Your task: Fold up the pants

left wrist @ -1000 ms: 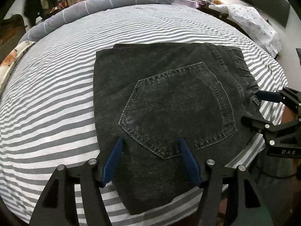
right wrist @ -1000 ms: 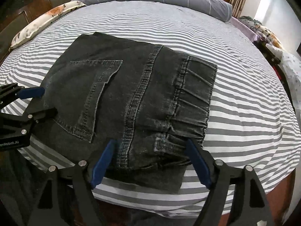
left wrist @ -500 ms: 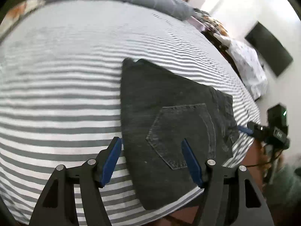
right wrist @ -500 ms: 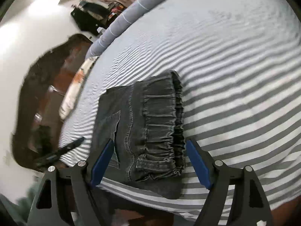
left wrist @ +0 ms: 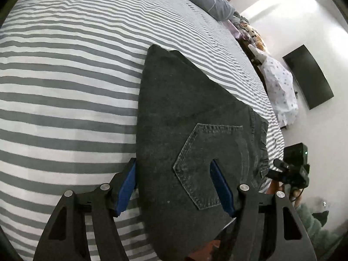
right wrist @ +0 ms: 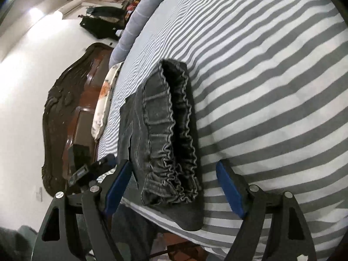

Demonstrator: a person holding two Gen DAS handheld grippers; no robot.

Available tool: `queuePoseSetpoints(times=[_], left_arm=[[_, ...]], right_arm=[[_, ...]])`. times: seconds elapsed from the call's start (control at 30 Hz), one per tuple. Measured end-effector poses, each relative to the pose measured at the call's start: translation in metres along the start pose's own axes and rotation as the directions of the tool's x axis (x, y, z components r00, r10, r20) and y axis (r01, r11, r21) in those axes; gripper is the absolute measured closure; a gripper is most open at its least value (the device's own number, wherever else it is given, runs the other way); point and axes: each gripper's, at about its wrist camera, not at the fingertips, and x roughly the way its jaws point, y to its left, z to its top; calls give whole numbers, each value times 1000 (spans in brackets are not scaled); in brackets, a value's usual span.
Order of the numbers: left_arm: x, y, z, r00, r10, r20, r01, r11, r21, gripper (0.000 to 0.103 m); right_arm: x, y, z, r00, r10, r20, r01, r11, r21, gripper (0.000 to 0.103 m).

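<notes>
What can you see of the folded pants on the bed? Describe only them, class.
The pants are dark grey, faded denim, folded into a flat, compact stack on the striped bedsheet, near its front edge, one corner overhanging. A stitched back pocket faces up. The gathered elastic waistband forms one end, its layers showing. The open left claw and right claw each straddle an end; contact is unclear.

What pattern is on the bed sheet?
Grey and white stripes on the bed sheet, clearest in the left wrist view.
</notes>
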Motion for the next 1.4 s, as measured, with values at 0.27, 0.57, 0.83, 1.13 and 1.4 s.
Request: queuePoseSetpoints(times=[0.27,0.57,0.83,1.13,1.4], left_arm=[[5,3,11,998,-52,28,51,998,20,26],[8,-15,-1,999,24,26,-27,994,107,41],[-3,0,-3,1000,15,2,-15,998,66,48],[-3,10,3,998,-58,-20,59,997,51,43],[5,-5,4,998,-56,-14,57,992,110,25]], right_arm=[[21,6,7,993,112,-40,-113,993,-23,24],[34,11,8,997,79,-25,-80,996,-39,63],[26,-2,6,997,71,-30,-71,997,-19,62],[28,-8,9,994,107,-31,-108,994,-9,62],[30,-5,10,994,106,-13,-107,993,-42,62]])
